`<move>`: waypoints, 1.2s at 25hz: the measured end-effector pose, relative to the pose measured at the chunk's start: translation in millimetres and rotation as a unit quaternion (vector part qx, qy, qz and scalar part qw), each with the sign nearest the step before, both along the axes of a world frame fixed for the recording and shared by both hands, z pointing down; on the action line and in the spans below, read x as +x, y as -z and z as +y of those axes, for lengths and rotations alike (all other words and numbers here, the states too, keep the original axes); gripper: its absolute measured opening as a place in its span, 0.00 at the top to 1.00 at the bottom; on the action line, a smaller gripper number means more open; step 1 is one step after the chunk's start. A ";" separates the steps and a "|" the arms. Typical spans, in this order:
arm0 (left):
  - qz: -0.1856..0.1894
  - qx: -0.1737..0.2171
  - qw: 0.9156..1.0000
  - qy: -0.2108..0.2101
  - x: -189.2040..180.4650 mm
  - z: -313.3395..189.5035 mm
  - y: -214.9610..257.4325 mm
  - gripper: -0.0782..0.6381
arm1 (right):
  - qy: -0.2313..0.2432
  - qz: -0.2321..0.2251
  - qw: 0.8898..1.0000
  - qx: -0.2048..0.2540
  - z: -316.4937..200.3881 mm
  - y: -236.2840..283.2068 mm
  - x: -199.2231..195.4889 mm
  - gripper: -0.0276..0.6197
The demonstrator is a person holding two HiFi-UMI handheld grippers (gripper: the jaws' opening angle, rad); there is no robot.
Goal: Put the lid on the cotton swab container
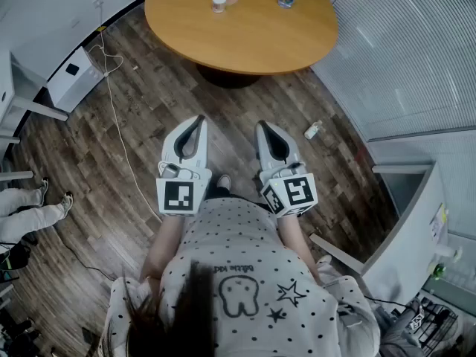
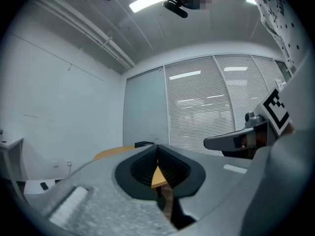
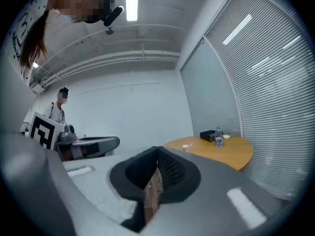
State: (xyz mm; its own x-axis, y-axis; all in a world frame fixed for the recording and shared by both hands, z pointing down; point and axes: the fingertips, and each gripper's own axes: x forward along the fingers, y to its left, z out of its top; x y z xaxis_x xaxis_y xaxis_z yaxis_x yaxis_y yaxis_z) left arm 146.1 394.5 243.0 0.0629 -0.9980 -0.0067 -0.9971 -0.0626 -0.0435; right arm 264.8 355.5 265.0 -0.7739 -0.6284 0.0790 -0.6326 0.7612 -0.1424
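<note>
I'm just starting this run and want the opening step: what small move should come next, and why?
Probably a step forward toward the table. The left gripper and right gripper are both shut and empty, held close to the body. The container stands on the table across a stretch of floor, likely beyond reach from here.
</note>
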 end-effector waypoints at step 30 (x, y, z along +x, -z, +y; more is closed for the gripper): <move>0.000 0.012 1.000 0.009 7.3 27.0 1.9 0.88 | 0.012 -0.012 1.000 0.009 22.7 5.0 10.1 0.95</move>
State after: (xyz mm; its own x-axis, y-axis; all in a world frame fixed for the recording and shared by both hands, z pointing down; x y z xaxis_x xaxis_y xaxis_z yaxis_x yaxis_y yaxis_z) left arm 153.3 421.5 241.0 0.0447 -0.9985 -0.0305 -0.9981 -0.0433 -0.0447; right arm 274.9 378.2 260.0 -0.7906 -0.6103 0.0495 -0.6104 0.7792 -0.1426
